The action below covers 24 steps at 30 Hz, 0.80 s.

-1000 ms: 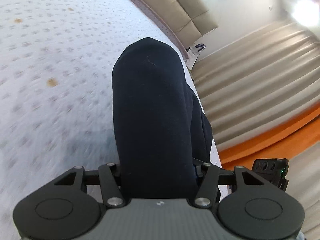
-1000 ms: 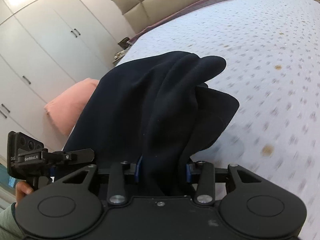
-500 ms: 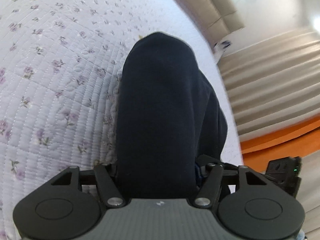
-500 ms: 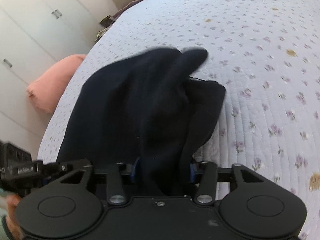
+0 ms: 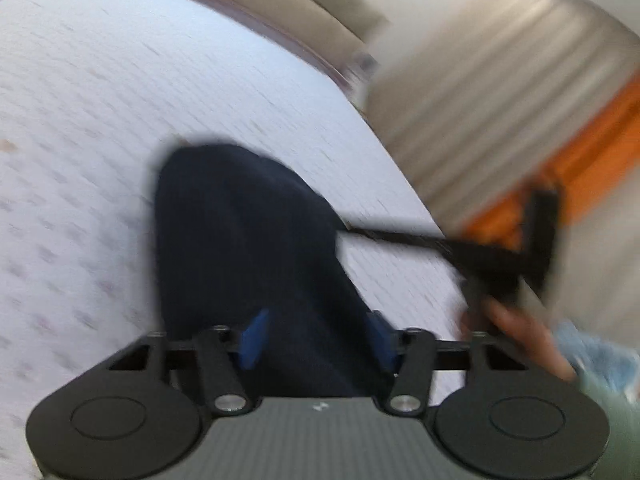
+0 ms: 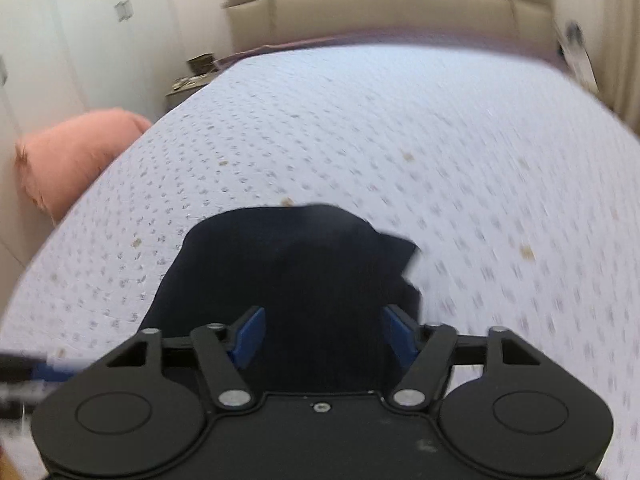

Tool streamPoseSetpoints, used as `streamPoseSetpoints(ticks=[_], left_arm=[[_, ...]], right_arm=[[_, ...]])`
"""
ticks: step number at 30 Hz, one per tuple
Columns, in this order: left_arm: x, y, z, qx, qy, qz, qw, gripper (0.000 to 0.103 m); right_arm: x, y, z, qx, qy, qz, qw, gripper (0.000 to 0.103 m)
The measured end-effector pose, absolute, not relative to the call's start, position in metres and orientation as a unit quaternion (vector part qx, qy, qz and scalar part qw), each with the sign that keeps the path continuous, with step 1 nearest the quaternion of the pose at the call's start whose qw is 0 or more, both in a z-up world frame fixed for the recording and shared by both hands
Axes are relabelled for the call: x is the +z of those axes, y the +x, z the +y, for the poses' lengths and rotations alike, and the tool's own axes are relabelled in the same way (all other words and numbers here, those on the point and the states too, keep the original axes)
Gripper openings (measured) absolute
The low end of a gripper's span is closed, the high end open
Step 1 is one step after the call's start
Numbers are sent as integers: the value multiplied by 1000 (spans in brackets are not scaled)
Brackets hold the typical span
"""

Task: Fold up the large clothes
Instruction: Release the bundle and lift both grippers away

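Observation:
A dark navy garment (image 5: 248, 248) lies bunched on the white flowered bedspread (image 5: 80, 120). In the left wrist view my left gripper (image 5: 316, 340) stands open, its blue pads (image 5: 252, 336) apart on either side of the cloth. In the right wrist view the garment (image 6: 296, 276) lies in front of my right gripper (image 6: 324, 336), which is also open with its blue pads (image 6: 250, 334) wide apart around the cloth. The right gripper's body and the hand holding it show at the right of the left wrist view (image 5: 516, 256). Both views are motion-blurred.
A beige padded headboard (image 6: 380, 4) stands at the far end of the bed. A pink pillow (image 6: 72, 156) lies off the left side by the white wardrobe. Striped curtains (image 5: 480, 92) and an orange band (image 5: 592, 152) are beyond the bed's right edge.
Both grippers have opened and let go of the navy garment, which now lies lower and flatter on the bed. Both cameras have swung and pulled back; the views are blurred.

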<state>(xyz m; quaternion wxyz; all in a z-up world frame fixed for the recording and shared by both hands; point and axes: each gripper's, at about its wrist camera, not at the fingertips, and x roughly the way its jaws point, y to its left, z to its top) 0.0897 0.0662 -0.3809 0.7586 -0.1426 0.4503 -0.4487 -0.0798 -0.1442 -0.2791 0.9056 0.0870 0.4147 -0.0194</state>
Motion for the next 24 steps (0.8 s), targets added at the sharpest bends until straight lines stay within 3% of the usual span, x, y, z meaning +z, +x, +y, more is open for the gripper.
streamPoseSetpoints(ticks=[1,3,4,5,7,9,12,17,21,24], left_arm=[[-388,83,60,-465,-135,458,746,46],[-404,69,51,-475,-104,470,737,41],[-410,63,49,-465,-94,468,745,34],[-417,61,52,-453,-102,474,749,16],[-428,63,61,-433,-142,504,734,9],[-425,52,69,-424,-149,503,738,10],[-421,38,68,-395,-119,504,758,10],[-413,25,45,-342,-82,503,789,10],[-401,16,30,-310,-53,509,801,11],[-380,-4,35,-298,-31,506,809,15]], right_arm=[[-288,-70,-139,-18,72,417,906,16],[-320,-48,-135,-22,59,437,897,1],[-336,-37,-136,-30,49,448,892,0],[-353,-31,-139,-40,40,455,889,0],[-362,-28,-153,-65,60,441,893,0],[-345,-35,-164,-92,102,438,888,0],[-314,-74,-161,-99,127,420,893,16],[-305,-150,-128,-70,108,458,880,16],[-358,-180,-131,-109,109,566,810,15],[-334,-208,-147,-110,159,553,811,16]])
